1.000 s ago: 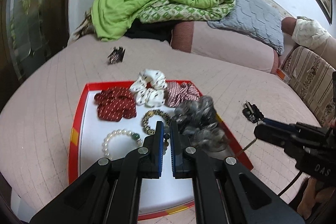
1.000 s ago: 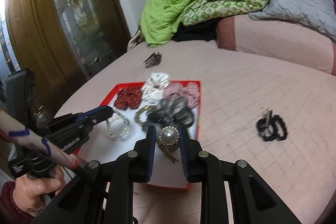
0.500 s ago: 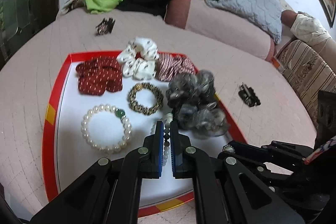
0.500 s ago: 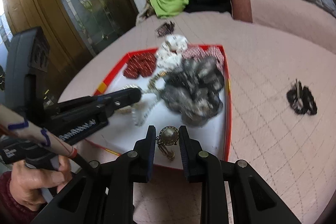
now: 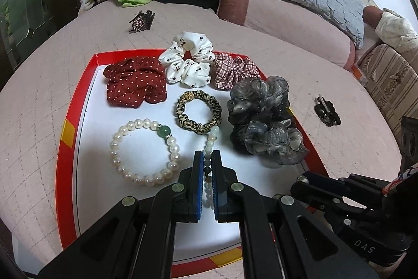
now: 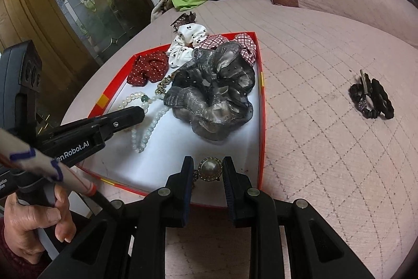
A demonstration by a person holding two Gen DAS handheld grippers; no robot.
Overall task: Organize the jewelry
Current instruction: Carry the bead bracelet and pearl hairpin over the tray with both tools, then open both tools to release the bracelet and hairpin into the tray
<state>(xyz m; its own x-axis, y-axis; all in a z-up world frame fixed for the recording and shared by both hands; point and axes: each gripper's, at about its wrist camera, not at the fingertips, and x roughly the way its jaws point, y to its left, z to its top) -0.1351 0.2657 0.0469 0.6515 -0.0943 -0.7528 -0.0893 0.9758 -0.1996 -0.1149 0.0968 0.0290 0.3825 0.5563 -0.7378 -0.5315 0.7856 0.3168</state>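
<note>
Left gripper (image 5: 207,161): you had it clamped on the pale bead strand (image 5: 211,141), low over the tray (image 5: 78,106).
Right gripper (image 6: 207,169): you pinched the pearl brooch (image 6: 209,169) above the tray's near right corner.
Bead strand: trailed toward the leopard scrunchie (image 5: 198,113).
Pearl bracelet (image 5: 142,148): lay flat, left of your left gripper.

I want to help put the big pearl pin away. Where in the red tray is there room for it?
The bare white floor at the near edge of the red tray, in front of the grey scrunchie and right of the bead strand, under the pearl brooch. The far end is crowded with scrunchies.
</note>
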